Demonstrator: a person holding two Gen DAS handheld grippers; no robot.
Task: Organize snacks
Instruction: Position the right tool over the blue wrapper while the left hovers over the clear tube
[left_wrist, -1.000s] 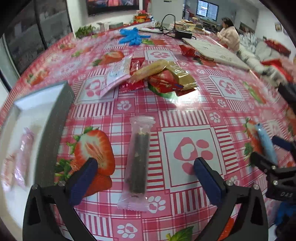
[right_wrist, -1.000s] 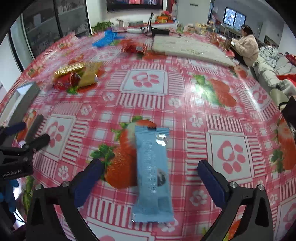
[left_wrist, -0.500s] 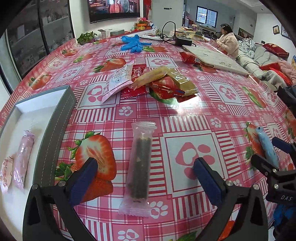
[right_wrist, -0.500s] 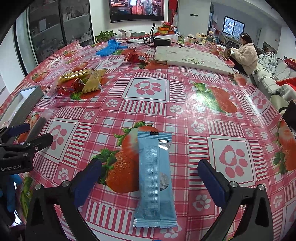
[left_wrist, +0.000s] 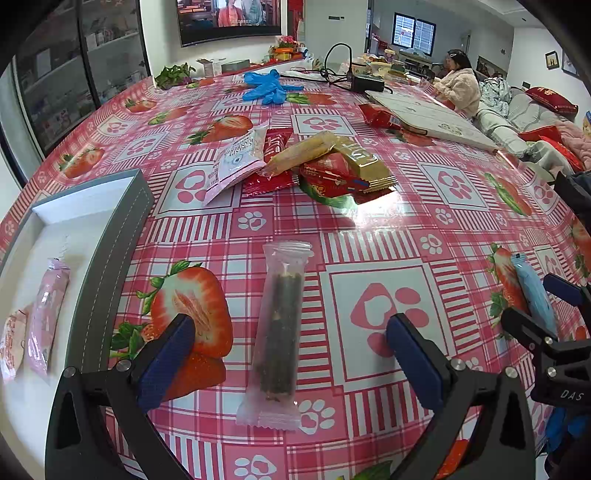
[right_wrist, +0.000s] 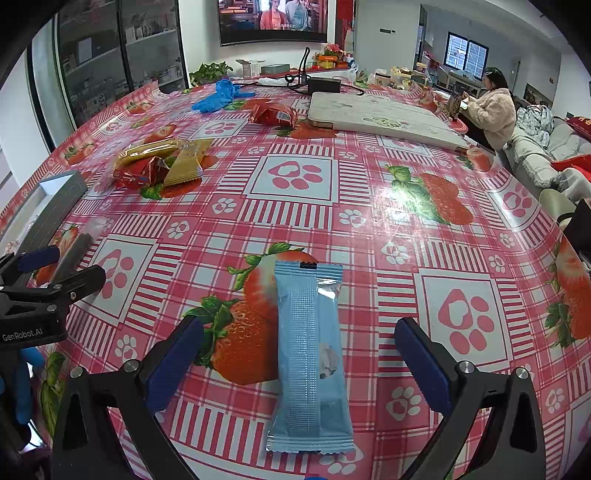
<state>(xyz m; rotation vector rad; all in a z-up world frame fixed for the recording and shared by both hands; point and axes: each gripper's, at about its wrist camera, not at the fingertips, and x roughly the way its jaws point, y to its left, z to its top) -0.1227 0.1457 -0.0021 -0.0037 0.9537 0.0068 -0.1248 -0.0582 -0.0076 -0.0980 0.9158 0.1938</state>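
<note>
Left wrist view: clear-wrapped dark snack stick (left_wrist: 280, 332) lies flat on the strawberry tablecloth (left_wrist: 376, 229), lengthwise between my left gripper (left_wrist: 290, 352) fingers, touching neither. Jaws wide, holding nothing. Grey-walled tray (left_wrist: 110, 258) sits just left of it, with a pink packet (left_wrist: 46, 317) and another small packet (left_wrist: 11, 341) lying inside. Farther up the table: snack pile (left_wrist: 306, 166), a white-pink packet, red packets, a yellow one and a gold one overlapping. Blue gloves (left_wrist: 267, 86) lie well beyond that.

Right wrist view: light blue snack packet (right_wrist: 308, 354) lies flat, lengthwise between my right gripper (right_wrist: 299, 360) fingers, no contact on either side. Jaws wide, empty. Packet partly covers a printed strawberry. Left gripper shows at the frame's left edge, with the snack stick between its tips. Pile sits far left; red packet (right_wrist: 273, 114) and a flat white board (right_wrist: 384, 120) lie at the far end. Person in a pale jacket (right_wrist: 493, 107) is seated beyond the table.
</note>
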